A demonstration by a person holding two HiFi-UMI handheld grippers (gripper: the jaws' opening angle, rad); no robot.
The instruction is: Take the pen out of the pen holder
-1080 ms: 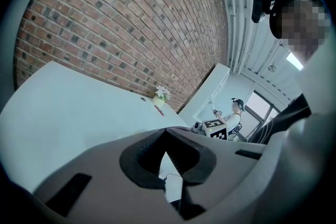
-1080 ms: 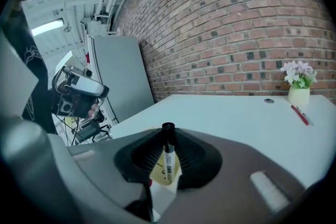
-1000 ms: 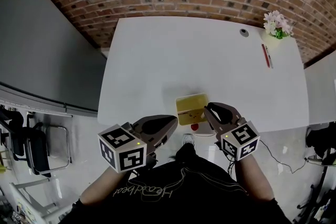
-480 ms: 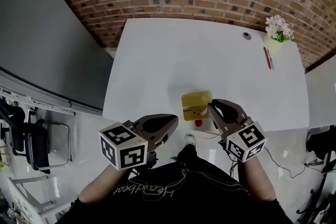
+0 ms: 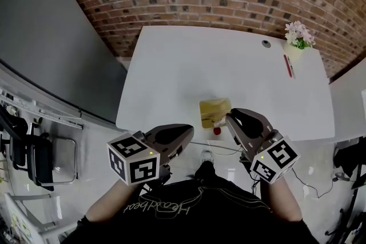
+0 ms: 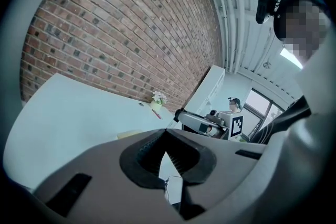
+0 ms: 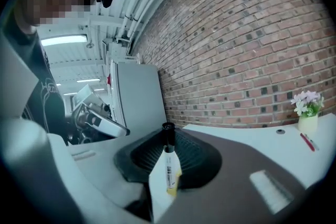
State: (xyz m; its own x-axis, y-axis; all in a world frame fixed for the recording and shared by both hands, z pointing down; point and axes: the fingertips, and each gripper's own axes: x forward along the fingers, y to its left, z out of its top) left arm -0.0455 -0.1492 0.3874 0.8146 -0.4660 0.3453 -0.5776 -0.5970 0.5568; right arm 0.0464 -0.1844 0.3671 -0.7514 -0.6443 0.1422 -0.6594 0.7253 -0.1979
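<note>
The yellow pen holder [image 5: 213, 111] stands near the white table's [image 5: 189, 71] front edge. My right gripper [image 5: 230, 119] hangs just right of it and is shut on a pen [image 7: 169, 169]. The pen stands upright between the ribbed pads, with a black top, a white labelled barrel and a yellow lower part. In the right gripper view the right gripper [image 7: 167, 147] looks level toward the brick wall. My left gripper [image 5: 187, 131] is held off the table's front edge, left of the holder. In the left gripper view the left gripper [image 6: 165, 139] has its tips together with nothing between them.
At the table's far right stand a small vase of flowers [image 5: 298, 36], a red pen [image 5: 289, 66] lying flat and a small round grey object [image 5: 266, 43]. A small red thing [image 5: 217, 131] shows just past the front edge. A chair [image 5: 34, 157] stands at the left.
My right gripper has risen toward the camera with the pen in it and now sits higher beside the holder. The left gripper has shifted only slightly.
</note>
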